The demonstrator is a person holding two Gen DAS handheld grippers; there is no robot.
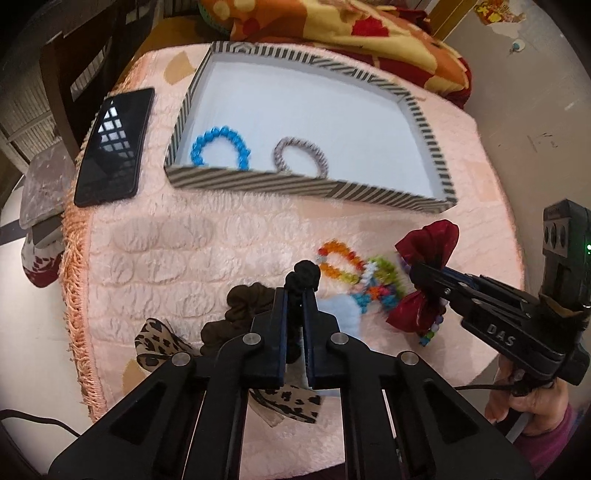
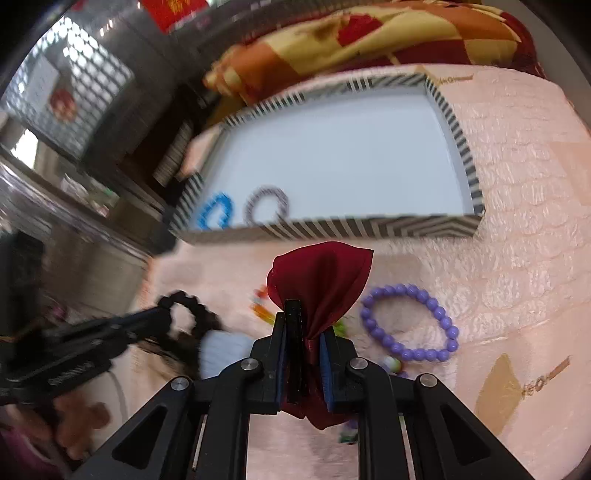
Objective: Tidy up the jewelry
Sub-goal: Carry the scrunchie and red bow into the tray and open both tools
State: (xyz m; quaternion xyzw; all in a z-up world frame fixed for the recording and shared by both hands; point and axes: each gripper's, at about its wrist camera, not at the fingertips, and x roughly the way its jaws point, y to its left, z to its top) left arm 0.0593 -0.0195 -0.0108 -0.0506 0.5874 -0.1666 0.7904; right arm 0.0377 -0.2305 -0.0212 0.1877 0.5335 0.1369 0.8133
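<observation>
My left gripper (image 1: 295,291) is shut on a black beaded bracelet (image 1: 304,274), which shows as a black ring in the right wrist view (image 2: 188,306). My right gripper (image 2: 303,317) is shut on a dark red bow hair clip (image 2: 325,277), also visible in the left wrist view (image 1: 428,247). The striped tray (image 1: 295,182) holds a blue bead bracelet (image 1: 221,147) and a grey twisted band (image 1: 301,157). On the pink cloth lie an orange bead bracelet (image 1: 340,262), a multicoloured bead pile (image 1: 380,284) and a purple bead bracelet (image 2: 410,321).
A black phone (image 1: 112,147) lies left of the tray. A brown scrunchie (image 1: 236,314), a leopard-print bow (image 1: 159,343) and a pale blue fluffy piece (image 1: 340,314) lie near my left gripper. A patterned blanket (image 1: 332,26) is bunched behind the tray.
</observation>
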